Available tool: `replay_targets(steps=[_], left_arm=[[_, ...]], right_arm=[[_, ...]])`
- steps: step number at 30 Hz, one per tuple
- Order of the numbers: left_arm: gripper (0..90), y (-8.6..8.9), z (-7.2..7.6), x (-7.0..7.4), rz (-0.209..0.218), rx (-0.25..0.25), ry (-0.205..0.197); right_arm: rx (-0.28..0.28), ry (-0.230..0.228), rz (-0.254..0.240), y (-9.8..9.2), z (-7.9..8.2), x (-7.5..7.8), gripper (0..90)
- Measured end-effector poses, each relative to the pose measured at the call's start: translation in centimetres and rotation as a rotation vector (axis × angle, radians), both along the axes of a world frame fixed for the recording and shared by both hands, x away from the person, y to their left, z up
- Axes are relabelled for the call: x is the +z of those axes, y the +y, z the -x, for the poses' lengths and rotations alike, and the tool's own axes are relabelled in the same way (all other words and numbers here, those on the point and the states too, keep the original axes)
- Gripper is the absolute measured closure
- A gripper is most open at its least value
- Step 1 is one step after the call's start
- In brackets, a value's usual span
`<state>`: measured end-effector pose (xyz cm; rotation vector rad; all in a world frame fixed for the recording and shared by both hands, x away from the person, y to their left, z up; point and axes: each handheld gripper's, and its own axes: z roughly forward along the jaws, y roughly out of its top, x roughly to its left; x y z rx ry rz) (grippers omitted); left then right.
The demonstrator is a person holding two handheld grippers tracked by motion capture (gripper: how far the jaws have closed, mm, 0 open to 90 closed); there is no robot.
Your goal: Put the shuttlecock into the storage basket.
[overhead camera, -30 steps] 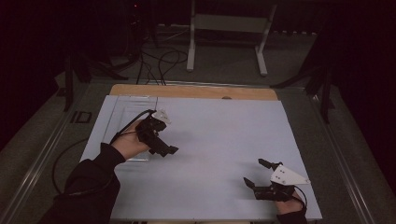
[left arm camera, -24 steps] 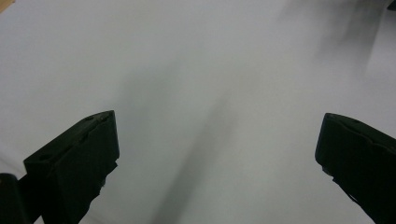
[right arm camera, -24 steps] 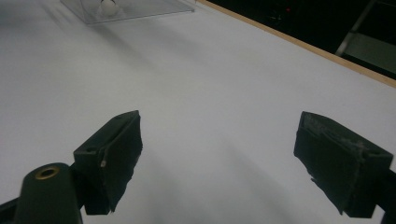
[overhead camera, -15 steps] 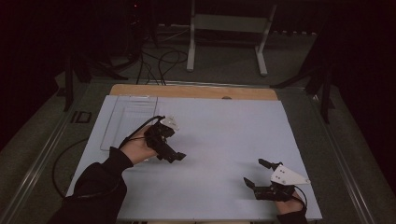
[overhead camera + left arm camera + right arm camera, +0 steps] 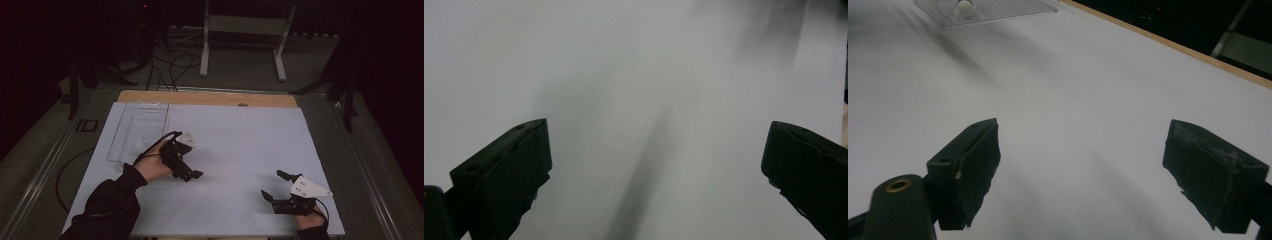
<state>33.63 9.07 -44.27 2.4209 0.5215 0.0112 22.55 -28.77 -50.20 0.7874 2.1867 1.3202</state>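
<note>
counter [image 5: 240,135]: wide bare white surface seen between both claws | obstacle: clear tray [image 5: 137,131] at far left, just beside left claw [image 5: 192,175] | right claw [image 5: 274,186]: bare surface ahead

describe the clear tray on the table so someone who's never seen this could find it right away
Start at the white table and go to its far left corner, next to the wooden strip along the far edge. The clear tray lies flat there, just beyond the left gripper. It is see-through, with a small white thing in it.
</note>
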Motion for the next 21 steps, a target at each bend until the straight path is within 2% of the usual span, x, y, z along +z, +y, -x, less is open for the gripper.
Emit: replay_targets(steps=[4, 5, 12, 21], left_arm=[[0.4, -0.2, 0.4, -0.5, -0.017, -0.008, -0.001], [0.4, -0.2, 0.5, -0.7, -0.024, -0.005, 0.013], [0.4, 0.2, 0.8, -1.6, -0.02, 0.01, 0.028], [0.4, 0.6, 1.3, -2.8, -0.019, -0.001, 0.043]], right_arm=[[-0.001, 0.001, -0.002, 0.0, 0.0, 0.0, 14.9], [0.001, -0.001, 0.002, 0.0, 0.0, 0.0, 14.9], [0.002, 0.003, 0.004, 0.0, 0.0, 0.0, 14.9], [0.0, 0.006, 0.003, 0.0, 0.0, -0.1, 14.9]])
